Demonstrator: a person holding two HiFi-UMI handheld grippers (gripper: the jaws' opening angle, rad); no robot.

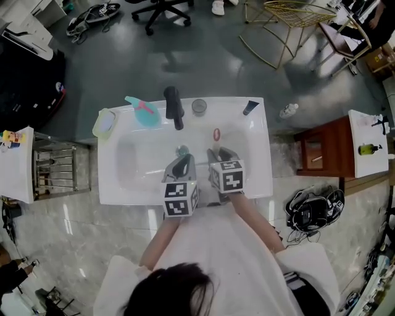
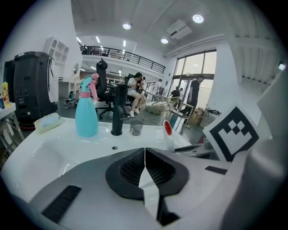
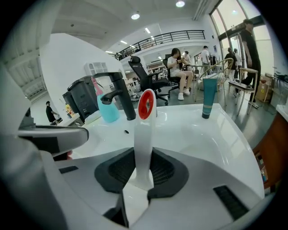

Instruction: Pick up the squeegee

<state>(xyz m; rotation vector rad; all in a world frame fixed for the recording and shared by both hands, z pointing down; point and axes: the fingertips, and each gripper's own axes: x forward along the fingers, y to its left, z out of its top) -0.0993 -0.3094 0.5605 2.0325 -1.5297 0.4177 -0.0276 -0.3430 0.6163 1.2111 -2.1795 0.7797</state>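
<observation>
Firmly clamped in the right gripper (image 3: 144, 170) over the sink (image 3: 216, 134): squeegee (image 3: 145, 134), long axis in line with the jaws, red end pointing to 12 o'clock, tap (image 3: 121, 96) at 11; left gripper (image 2: 145, 167) closed, empty.

A black office chair (image 1: 162, 9) and a gold wire chair (image 1: 295, 13) are set on a glossy grey floor (image 1: 203, 62). Light is given by recessed ceiling lights (image 2: 197, 18) and tall windows (image 2: 194, 74).
</observation>
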